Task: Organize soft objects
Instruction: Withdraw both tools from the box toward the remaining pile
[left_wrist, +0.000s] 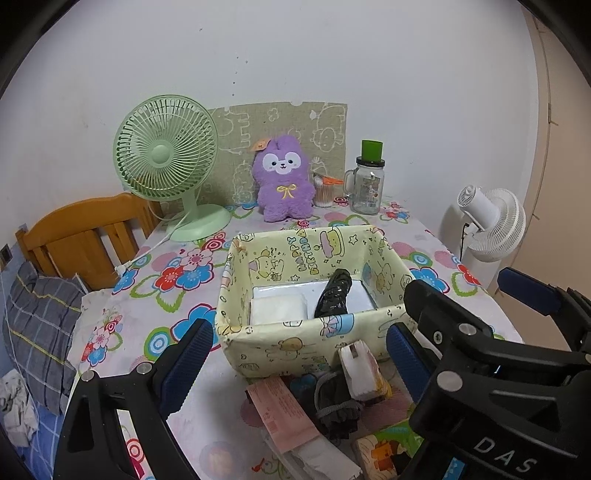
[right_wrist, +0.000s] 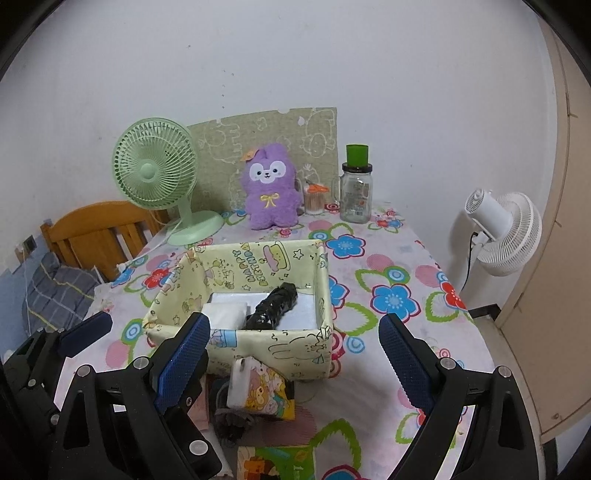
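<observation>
A pale yellow cartoon-print fabric box (left_wrist: 306, 336) (right_wrist: 295, 347) stands mid-table. Inside lie white tissue packs (left_wrist: 279, 308) (right_wrist: 225, 314) and a black rolled bag (left_wrist: 334, 295) (right_wrist: 275, 306). In front of the box lie a cartoon tissue pack (left_wrist: 360, 373) (right_wrist: 262, 391), a dark grey rolled cloth (left_wrist: 336, 406) (right_wrist: 231, 421), a pink packet (left_wrist: 280, 413) and a colourful pack (right_wrist: 275, 461). My left gripper (left_wrist: 299, 369) is open over this pile. My right gripper (right_wrist: 295, 363) is open just right of it. A purple plush (left_wrist: 282, 179) (right_wrist: 269, 192) sits at the back.
A green desk fan (left_wrist: 166, 162) (right_wrist: 159, 177), a glass jar with a green cup (left_wrist: 367, 184) (right_wrist: 356, 188) and a cotton swab pot (left_wrist: 325, 192) stand at the back. A wooden chair (left_wrist: 85, 236) is on the left, a white fan (right_wrist: 502, 232) on the right.
</observation>
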